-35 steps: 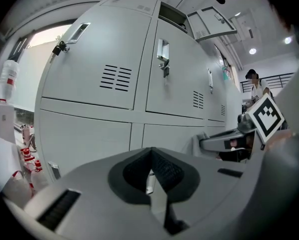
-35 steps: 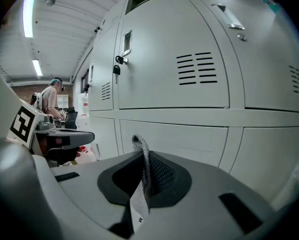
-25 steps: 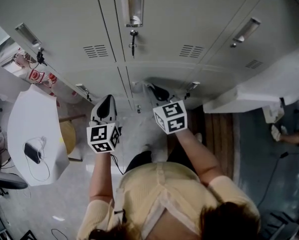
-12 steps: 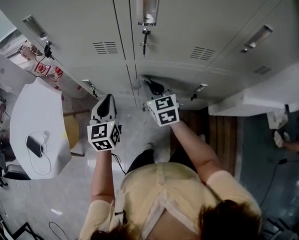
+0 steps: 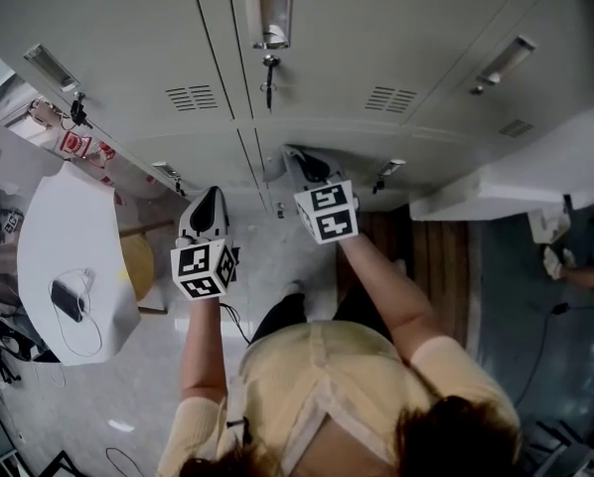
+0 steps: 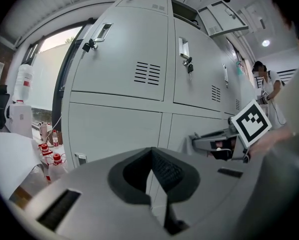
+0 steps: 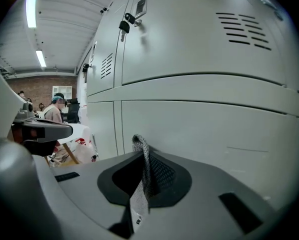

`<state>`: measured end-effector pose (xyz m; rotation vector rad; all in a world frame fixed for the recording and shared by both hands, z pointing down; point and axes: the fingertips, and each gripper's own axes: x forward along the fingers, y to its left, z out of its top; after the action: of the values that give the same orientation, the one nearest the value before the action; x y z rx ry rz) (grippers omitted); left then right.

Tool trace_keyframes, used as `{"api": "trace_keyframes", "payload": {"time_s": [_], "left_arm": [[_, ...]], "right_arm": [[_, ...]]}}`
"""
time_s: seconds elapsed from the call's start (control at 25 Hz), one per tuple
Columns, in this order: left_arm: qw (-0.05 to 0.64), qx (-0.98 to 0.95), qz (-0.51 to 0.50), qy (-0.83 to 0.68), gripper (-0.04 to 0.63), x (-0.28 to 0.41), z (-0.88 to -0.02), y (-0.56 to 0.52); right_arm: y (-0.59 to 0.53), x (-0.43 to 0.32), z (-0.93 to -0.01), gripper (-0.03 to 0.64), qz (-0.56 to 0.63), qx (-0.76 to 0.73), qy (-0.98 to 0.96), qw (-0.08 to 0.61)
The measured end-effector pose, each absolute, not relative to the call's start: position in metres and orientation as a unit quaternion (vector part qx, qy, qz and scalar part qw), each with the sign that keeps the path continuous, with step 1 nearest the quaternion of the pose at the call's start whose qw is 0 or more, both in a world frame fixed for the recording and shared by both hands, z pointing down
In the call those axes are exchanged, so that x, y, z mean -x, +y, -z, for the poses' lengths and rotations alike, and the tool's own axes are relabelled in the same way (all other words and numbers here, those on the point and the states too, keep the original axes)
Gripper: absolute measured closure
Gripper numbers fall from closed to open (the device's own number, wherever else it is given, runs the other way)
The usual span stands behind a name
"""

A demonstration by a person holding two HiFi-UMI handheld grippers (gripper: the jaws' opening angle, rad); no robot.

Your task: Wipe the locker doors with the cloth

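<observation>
My right gripper point(image 7: 143, 176) has its jaws closed on a grey cloth point(image 7: 141, 149), held close to a lower locker door point(image 7: 204, 124). My left gripper point(image 6: 150, 171), jaws together on nothing, faces the neighbouring locker door point(image 6: 114, 129).

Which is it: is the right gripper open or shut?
Shut. The right gripper pinches a grey cloth that pokes up between its jaws.

Nothing can be read: the cubes point(image 5: 206, 269) bear only black-and-white square markers, and the red labels on the bottles point(image 6: 53, 165) by the lockers point(image 5: 376, 28) and the tag on the cloth point(image 7: 141, 156) are too small.
</observation>
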<state>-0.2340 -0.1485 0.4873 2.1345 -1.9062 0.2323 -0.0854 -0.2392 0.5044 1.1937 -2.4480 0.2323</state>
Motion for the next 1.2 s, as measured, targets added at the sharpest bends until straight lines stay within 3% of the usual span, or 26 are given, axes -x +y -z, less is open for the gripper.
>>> {"api": "trace_keyframes", "payload": {"time_s": [1.2], "left_arm": [[0.131,-0.800,-0.099,-0.578,0.594,0.132,-0.492,-0.197]], "right_arm": [[-0.253,-0.053,-0.511,0.601,-0.107,-0.535,-0.814,0.200]]}}
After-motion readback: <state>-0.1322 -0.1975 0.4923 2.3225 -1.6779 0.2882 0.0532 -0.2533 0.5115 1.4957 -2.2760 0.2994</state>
